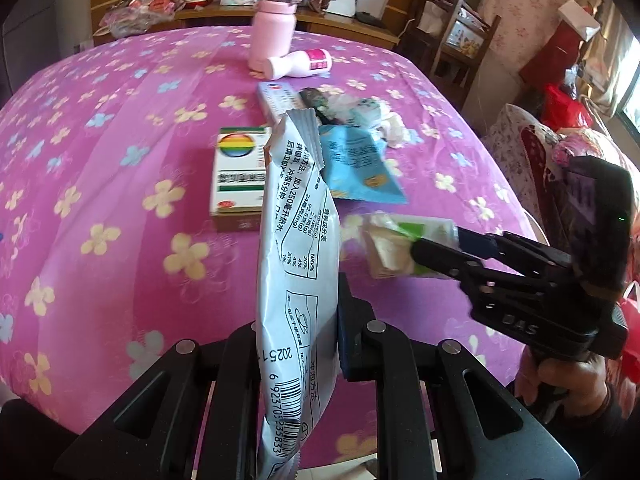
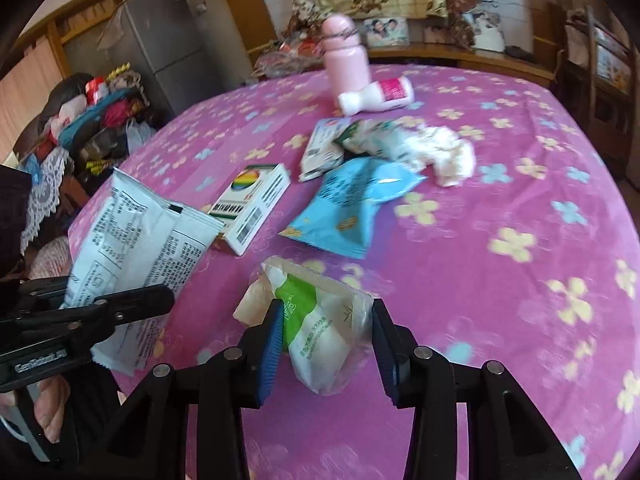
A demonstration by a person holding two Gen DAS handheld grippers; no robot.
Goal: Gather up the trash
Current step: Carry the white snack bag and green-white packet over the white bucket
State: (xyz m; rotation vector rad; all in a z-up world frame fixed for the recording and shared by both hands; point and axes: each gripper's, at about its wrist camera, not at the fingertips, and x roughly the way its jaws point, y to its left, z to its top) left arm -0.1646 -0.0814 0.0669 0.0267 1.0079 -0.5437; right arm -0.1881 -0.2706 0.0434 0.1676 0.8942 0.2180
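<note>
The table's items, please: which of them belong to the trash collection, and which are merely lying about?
Trash: white sachet in left gripper; tissue pack in right gripper; blue wrapper; crumpled tissue.
Probably lying about: pink flask; white bottle; rainbow box.

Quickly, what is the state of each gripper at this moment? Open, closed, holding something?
Left gripper: closed on the white sachet.
Right gripper: holding the green-and-white tissue pack between its fingers.
</note>
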